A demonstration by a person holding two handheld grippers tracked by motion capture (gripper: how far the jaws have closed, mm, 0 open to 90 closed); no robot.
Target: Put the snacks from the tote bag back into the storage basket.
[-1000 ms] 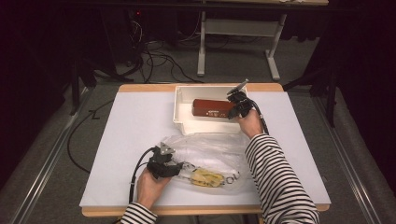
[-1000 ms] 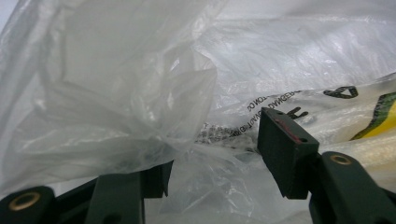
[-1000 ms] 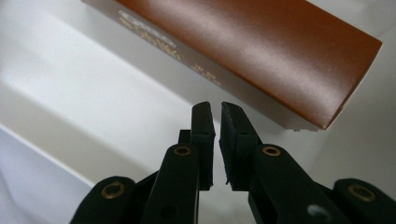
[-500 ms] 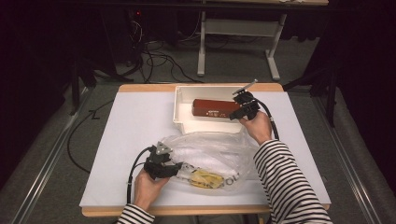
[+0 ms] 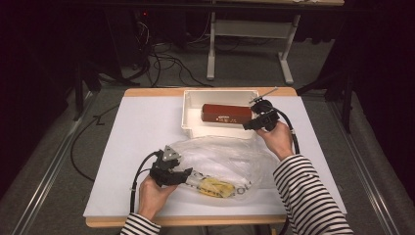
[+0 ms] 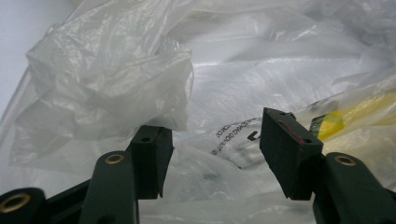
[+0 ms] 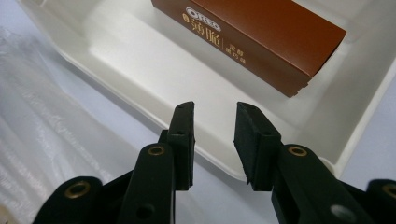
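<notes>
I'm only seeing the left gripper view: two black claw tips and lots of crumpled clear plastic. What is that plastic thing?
Observer: It's a clear plastic bag lying on a white-topped table, near the person's edge.
Operator: Is anything else on that table?
Observer: Yes, a white tray just beyond the bag, with a brown Oreo box lying in it.
Operator: And where's the other claw?
Observer: The right claw hovers at the tray's near rim. Its jaws have just been opening, and nothing is between them.
</notes>
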